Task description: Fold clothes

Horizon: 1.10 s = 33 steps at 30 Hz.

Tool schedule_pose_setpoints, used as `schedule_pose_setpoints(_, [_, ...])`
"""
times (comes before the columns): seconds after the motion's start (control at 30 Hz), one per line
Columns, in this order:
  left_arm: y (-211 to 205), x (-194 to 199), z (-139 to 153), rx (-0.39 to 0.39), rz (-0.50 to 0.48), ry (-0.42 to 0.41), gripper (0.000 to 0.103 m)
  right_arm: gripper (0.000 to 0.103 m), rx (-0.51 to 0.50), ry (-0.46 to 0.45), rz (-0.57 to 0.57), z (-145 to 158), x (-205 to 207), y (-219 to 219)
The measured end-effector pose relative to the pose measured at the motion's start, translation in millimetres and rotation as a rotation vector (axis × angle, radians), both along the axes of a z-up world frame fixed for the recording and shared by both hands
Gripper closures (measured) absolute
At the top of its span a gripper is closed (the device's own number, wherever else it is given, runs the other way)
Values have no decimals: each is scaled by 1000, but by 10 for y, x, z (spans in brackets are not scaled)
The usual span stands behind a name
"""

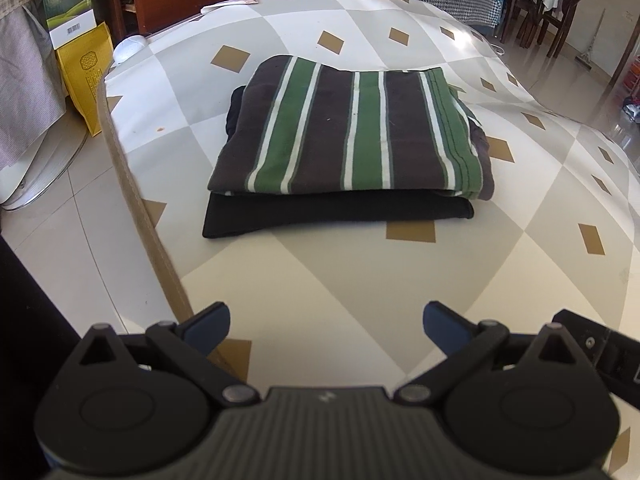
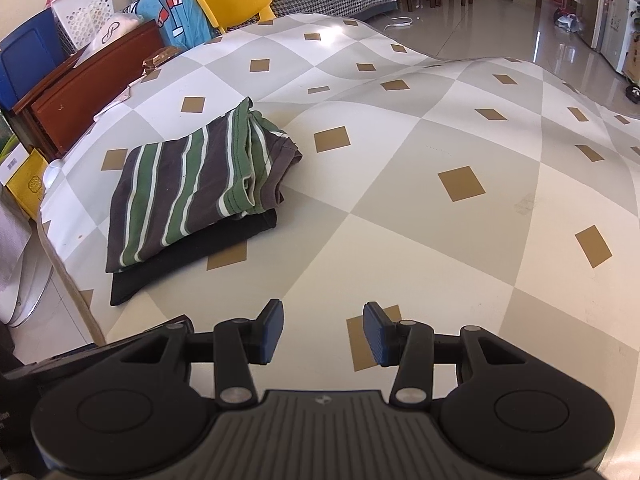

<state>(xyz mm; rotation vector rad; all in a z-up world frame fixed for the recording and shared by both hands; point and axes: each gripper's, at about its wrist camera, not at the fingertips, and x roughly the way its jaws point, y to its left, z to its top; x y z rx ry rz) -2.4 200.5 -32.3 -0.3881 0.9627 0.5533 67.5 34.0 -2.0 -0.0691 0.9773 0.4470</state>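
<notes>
A folded striped garment (image 1: 344, 132), dark brown with green and white stripes, lies on top of a folded black garment (image 1: 320, 214) on the checked tablecloth (image 1: 360, 272). My left gripper (image 1: 326, 328) hovers open in front of the stack, well short of it, with nothing between its fingers. In the right wrist view the same striped garment (image 2: 192, 184) and the black garment (image 2: 180, 268) sit at the left. My right gripper (image 2: 323, 332) is partly open over bare cloth to the right of the stack, holding nothing.
The table edge (image 1: 132, 184) runs along the left, with tiled floor beyond. A yellow box (image 1: 84, 76) and a wooden cabinet (image 2: 88, 92) stand past that edge. A yellow chair (image 2: 236, 0) is at the far end. The tablecloth (image 2: 460, 200) stretches wide to the right.
</notes>
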Motion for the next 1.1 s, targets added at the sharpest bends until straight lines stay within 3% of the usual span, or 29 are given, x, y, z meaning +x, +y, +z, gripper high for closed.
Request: schedule_pose_setpoints(1.1, [-911, 355, -199, 48, -271, 70, 0, 60, -23, 38, -205, -199, 63, -875])
